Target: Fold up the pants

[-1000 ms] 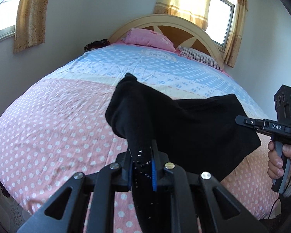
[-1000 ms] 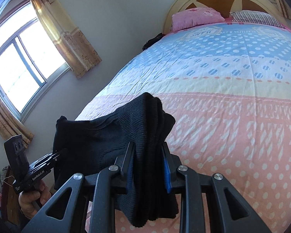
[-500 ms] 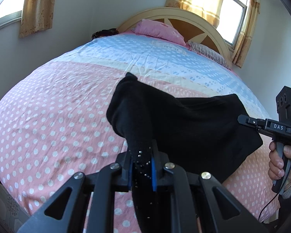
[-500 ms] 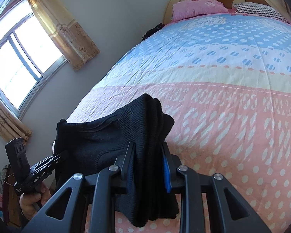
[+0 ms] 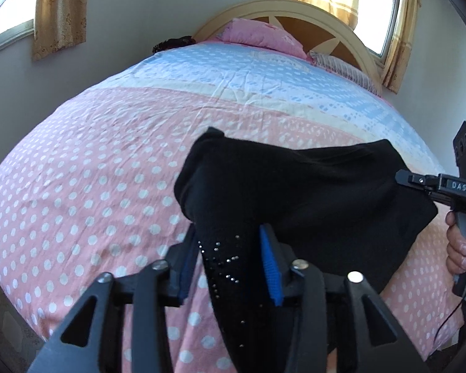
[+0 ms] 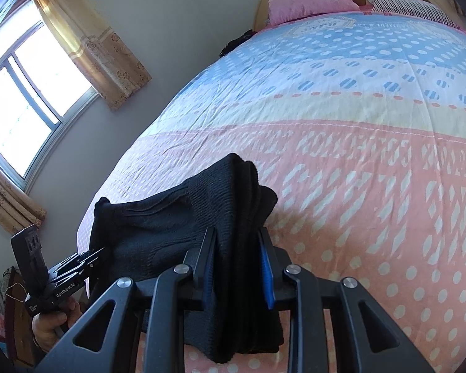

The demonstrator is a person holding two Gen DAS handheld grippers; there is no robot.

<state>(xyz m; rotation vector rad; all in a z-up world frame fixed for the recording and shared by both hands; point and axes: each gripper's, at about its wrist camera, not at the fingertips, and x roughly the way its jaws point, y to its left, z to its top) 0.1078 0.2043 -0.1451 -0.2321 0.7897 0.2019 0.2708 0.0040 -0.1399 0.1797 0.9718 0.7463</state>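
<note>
**Left fingers part around the pants edge**

Since half a second ago the left gripper (image 5: 230, 261) has spread its fingers: the blue pads that were pressed tight on the cloth now stand apart, with a strip of pink bedspread showing between the left pad and the fabric. The black pants (image 5: 310, 195) still hang down between the two fingers (image 5: 271, 264), a sparkly studded patch of cloth draped through the gap and touching the right pad only.

On the other side the right gripper (image 6: 236, 267) is clamped on a thick bunched fold of the pants (image 6: 158, 223); the cloth fills the space between its pads and spills below them. In the left wrist view the right gripper (image 5: 402, 178) meets the far corner of the garment.

Between the two grippers the pants stretch as a dark sheet, held up over the near pink, dotted part of the bed (image 5: 93, 171). A pink pillow (image 6: 307, 1) lies at the headboard (image 5: 326, 15), well apart from the garment.
</note>
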